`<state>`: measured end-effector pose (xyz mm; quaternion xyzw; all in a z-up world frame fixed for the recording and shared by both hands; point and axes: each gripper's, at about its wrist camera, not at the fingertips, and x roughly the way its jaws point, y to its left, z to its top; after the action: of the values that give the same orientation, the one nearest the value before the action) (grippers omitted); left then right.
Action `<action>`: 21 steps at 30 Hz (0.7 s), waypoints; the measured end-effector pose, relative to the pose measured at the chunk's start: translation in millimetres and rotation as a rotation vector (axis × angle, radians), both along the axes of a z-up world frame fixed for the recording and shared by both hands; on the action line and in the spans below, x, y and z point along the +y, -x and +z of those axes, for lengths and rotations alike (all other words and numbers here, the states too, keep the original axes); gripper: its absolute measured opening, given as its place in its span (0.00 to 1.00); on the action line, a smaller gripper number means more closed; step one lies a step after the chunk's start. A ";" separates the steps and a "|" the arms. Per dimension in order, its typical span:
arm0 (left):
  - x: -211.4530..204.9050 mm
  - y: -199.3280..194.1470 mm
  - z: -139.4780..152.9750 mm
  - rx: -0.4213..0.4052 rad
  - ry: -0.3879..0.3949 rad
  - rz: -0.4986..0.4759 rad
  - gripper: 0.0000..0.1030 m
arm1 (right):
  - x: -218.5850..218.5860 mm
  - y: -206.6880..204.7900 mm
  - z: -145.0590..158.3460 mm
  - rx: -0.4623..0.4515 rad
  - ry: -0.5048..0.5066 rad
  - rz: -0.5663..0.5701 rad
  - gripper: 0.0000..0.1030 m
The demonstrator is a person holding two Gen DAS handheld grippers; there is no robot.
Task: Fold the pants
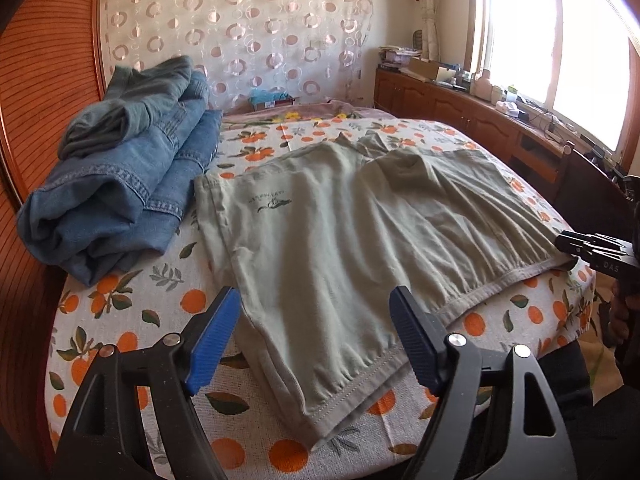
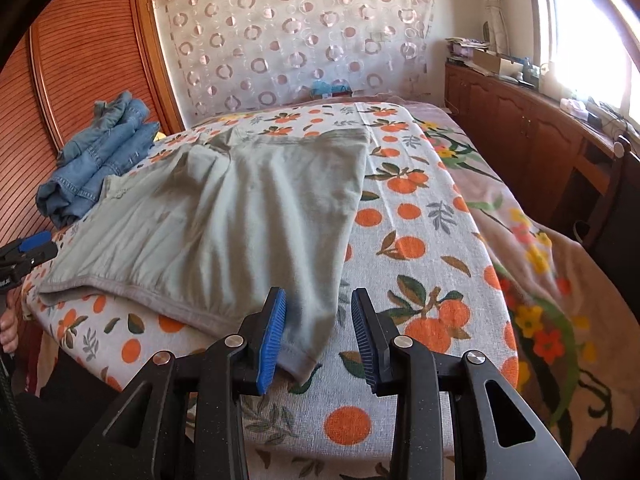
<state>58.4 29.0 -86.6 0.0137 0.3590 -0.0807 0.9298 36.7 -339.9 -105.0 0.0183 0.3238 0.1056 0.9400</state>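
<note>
On the bed (image 1: 132, 312), just right of a heap of folded jeans (image 1: 128, 184), the pale green pants (image 1: 340, 232) lie spread flat with the elastic waistband along the near edge. They look light, thin and limp, so they will likely sag and wrinkle when lifted; the stitched waistband and hems seem the firmest places to pinch. The left gripper (image 1: 316, 340) has its fingers wide apart, holding nothing, with the near left corner of the pants lying between them. Further right, the right gripper (image 2: 320, 336) also stands with fingers parted, one pad beside the waistband's right corner without pressing it. The far ends of the legs are bunched and hard to read, and the printed logo is too small to make out.
</note>
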 end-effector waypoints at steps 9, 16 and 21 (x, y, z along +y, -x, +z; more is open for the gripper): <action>7.7 -5.5 -22.7 0.065 0.013 0.018 0.76 | 4.6 2.6 0.5 0.006 0.055 0.008 0.34; 8.0 -4.8 -31.9 0.059 -0.014 0.019 0.76 | -0.8 9.1 0.8 0.019 0.054 0.016 0.34; 8.5 -1.9 -33.3 0.031 -0.017 0.017 0.77 | -0.6 12.9 1.2 0.031 0.066 0.017 0.34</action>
<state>60.3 37.5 -120.0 0.0174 0.3743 -0.0701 0.9245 23.8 -340.5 -103.8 -0.0137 0.3417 0.1026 0.9341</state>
